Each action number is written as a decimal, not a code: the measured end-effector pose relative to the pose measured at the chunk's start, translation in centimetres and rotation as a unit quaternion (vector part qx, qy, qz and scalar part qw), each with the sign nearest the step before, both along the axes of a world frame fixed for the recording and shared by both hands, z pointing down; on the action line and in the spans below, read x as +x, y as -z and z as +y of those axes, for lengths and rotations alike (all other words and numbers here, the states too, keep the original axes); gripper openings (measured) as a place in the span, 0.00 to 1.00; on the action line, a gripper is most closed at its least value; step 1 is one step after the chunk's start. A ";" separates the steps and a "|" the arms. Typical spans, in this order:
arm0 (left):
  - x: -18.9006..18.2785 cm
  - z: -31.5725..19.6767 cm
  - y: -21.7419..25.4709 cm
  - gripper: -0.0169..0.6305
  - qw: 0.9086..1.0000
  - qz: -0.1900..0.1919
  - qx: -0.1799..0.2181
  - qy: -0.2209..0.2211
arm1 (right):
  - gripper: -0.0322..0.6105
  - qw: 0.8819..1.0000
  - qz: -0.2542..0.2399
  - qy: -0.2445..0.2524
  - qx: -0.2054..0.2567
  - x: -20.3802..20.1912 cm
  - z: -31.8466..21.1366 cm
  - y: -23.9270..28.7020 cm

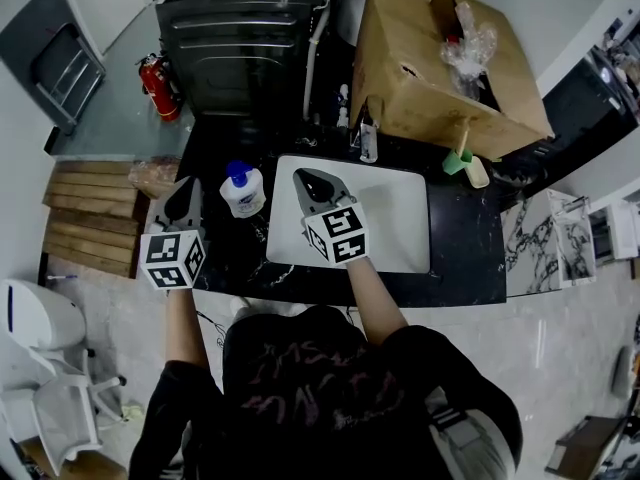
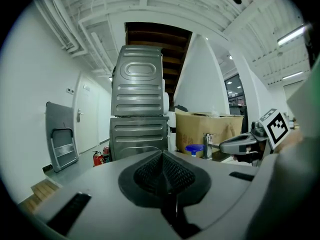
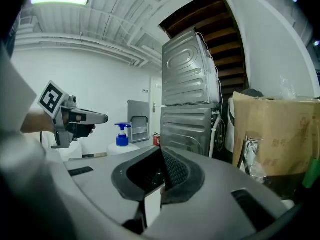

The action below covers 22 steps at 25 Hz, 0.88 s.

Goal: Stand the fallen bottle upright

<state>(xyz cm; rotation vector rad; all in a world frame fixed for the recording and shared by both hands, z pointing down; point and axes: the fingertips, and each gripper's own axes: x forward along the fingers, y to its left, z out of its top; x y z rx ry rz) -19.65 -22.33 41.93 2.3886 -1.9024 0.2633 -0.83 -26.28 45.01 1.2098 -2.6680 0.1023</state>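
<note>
Head cam: overhead, steeply down on the black counter [image 1: 470, 258] and sink [image 1: 400, 218]. Gripper cams: low, right behind own jaws, near-level, facing the stacked machines [image 2: 139, 114]. All three share machines, cardboard box [image 3: 275, 134], bottle [image 1: 243, 190].

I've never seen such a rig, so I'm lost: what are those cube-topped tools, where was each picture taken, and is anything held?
No robot: a person holds a two-jaw gripper in each hand, the left gripper and the right gripper; the patterned cubes belong to them. One picture comes from a camera on the person's head, looking down. The other two come from cameras riding on the grippers, looking along their jaws. Below lies a black counter with a white sink; a white bottle with a blue pump stands upright beside it. Both grippers are shut and hold nothing.
</note>
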 end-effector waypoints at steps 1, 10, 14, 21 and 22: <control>0.1 0.1 -0.2 0.05 1.000 0.000 -0.001 0.001 | 0.07 1.000 -0.002 -0.002 0.001 0.1 -0.1 0.0; -0.1 0.3 -1.3 0.05 1.000 -0.001 -0.004 0.020 | 0.07 1.000 0.001 -0.009 0.007 0.5 -0.8 0.0; -0.1 0.6 -1.7 0.05 1.000 -0.004 -0.005 0.024 | 0.07 1.000 -0.003 -0.009 0.009 0.4 -1.0 0.2; -0.4 0.7 -2.3 0.05 0.999 0.000 -0.011 0.037 | 0.07 1.000 -0.004 -0.009 0.012 0.2 -1.3 0.1; -0.5 0.7 -2.3 0.05 0.999 0.001 -0.010 0.037 | 0.07 1.000 -0.004 -0.009 0.011 0.2 -1.3 0.1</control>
